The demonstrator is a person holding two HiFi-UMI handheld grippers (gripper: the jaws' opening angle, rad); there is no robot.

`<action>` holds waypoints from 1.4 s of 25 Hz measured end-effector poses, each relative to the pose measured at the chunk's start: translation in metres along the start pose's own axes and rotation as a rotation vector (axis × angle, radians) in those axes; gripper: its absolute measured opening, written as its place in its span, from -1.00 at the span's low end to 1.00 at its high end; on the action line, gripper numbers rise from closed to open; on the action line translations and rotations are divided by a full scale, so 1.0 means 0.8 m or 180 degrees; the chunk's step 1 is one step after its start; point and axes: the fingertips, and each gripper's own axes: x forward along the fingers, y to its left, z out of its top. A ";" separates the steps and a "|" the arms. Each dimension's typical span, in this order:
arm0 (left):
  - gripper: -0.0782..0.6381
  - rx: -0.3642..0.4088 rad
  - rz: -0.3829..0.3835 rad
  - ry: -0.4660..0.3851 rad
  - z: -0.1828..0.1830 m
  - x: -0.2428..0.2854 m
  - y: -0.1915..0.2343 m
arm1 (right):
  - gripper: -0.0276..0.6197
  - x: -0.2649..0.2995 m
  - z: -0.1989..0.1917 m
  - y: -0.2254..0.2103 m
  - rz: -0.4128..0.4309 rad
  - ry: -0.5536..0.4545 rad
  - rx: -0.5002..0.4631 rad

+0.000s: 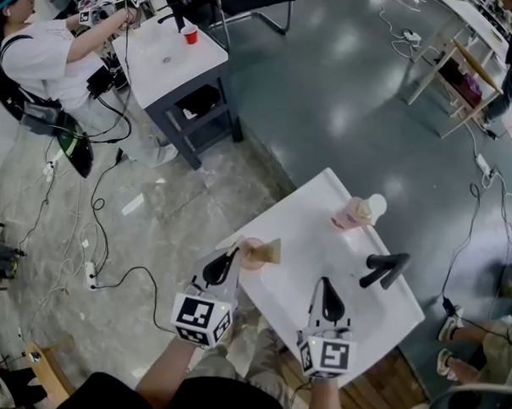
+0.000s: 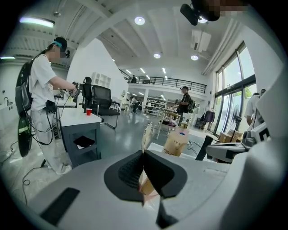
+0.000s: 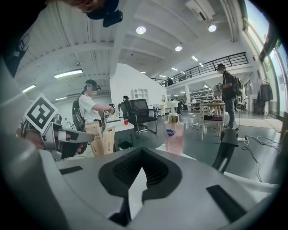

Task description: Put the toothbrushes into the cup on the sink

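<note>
Head view: toothbrush packs [image 1: 267,252] (tan card sleeves) are clamped in the L gripper [image 1: 231,259], jaws closed tight on them, at the near-left edge of the white sink counter [image 1: 311,206]. The cup [image 1: 373,206] stands at the far edge, touching or just beside a pink soap bottle [image 1: 349,217] and well apart from the packs. The R gripper [image 1: 325,287] is over the basin w/ jaws pressed together, nothing between them; black faucet [image 1: 384,267] to its right. Further off – another person [image 1: 42,54] at a 2nd white table [image 1: 165,60] w/ a red cup [image 1: 190,35].
</note>
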 end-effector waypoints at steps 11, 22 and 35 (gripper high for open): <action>-0.77 0.0016 0.0023 -0.0019 -0.003 0.004 -0.001 | -0.92 0.004 -0.005 -0.002 0.0027 0.0031 0.0014; -0.24 0.0048 -0.0006 0.0001 -0.007 0.006 -0.010 | -0.92 0.003 -0.006 -0.001 0.0054 0.0025 0.0035; -0.23 0.0122 0.0014 -0.0115 0.011 -0.014 -0.009 | -0.92 -0.007 0.008 0.006 0.0028 -0.0084 0.0017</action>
